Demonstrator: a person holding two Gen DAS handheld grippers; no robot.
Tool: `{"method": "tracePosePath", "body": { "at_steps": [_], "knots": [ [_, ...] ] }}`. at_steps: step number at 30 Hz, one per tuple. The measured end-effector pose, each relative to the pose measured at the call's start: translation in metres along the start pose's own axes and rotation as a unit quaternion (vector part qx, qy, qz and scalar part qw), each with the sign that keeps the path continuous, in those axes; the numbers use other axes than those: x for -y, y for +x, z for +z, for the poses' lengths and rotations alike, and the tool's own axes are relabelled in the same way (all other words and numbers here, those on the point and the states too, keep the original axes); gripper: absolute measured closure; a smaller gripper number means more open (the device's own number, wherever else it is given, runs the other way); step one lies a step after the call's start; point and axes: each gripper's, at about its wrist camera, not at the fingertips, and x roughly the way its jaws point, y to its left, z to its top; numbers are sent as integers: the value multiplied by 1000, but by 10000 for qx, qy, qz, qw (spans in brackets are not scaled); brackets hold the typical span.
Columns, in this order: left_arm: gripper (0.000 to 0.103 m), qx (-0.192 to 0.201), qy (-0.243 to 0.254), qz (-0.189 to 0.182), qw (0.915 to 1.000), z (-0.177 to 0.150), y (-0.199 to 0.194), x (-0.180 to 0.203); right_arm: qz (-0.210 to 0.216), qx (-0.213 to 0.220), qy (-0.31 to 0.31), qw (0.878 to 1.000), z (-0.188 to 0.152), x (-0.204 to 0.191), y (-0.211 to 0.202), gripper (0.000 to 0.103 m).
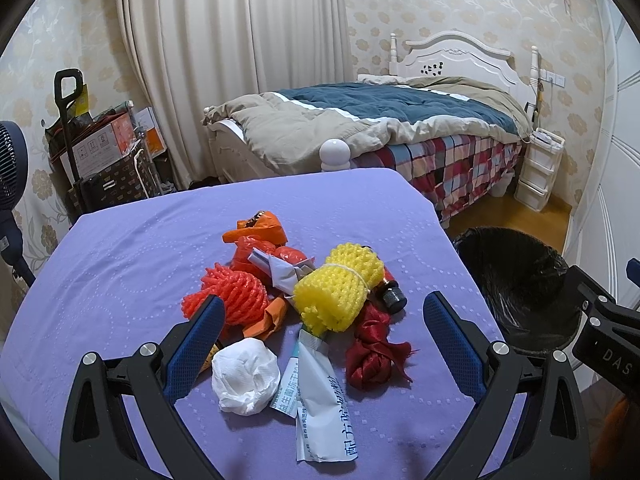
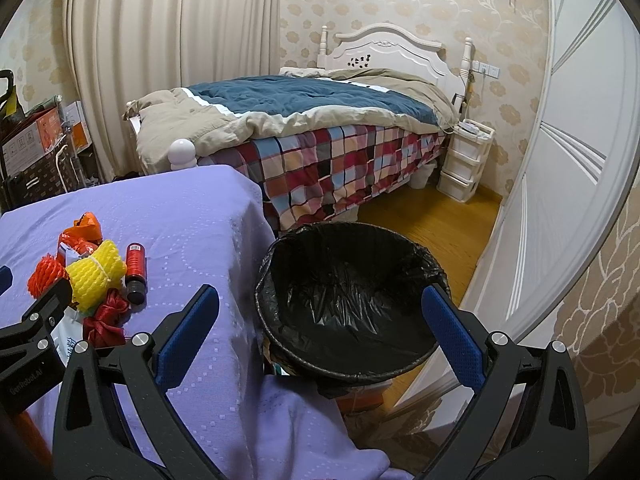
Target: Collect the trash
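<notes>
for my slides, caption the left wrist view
Open left claw over mixed trash on the purple tablecloth, black-lined bin at right.

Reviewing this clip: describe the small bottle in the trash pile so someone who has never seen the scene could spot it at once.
Find the purple table beside the black-lined bin. In the trash pile on it, the bottle lies at the edge nearest the bin, against the yellow foam net. It is the only hard item: a red cylinder with a black cap.
</notes>
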Motion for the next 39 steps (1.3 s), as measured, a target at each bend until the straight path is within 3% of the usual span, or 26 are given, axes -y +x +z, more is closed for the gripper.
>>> {"method": "tracePosePath", "body": {
  "at_steps": [26, 32, 39],
  "knots": [
    [6, -35, 48, -36, 10000, -5, 0, 5, 4, -56, 15, 10000, -3, 4, 2, 4],
    [7, -135, 48, 20, 9999, -10, -1, -10, 99, -124, -51, 9999, -13, 2, -1, 5],
    [7, -296, -115, 277, 9991, -22, -2, -53, 315, -300, -186, 9989, -15, -16, -1, 23]
  ]
}}
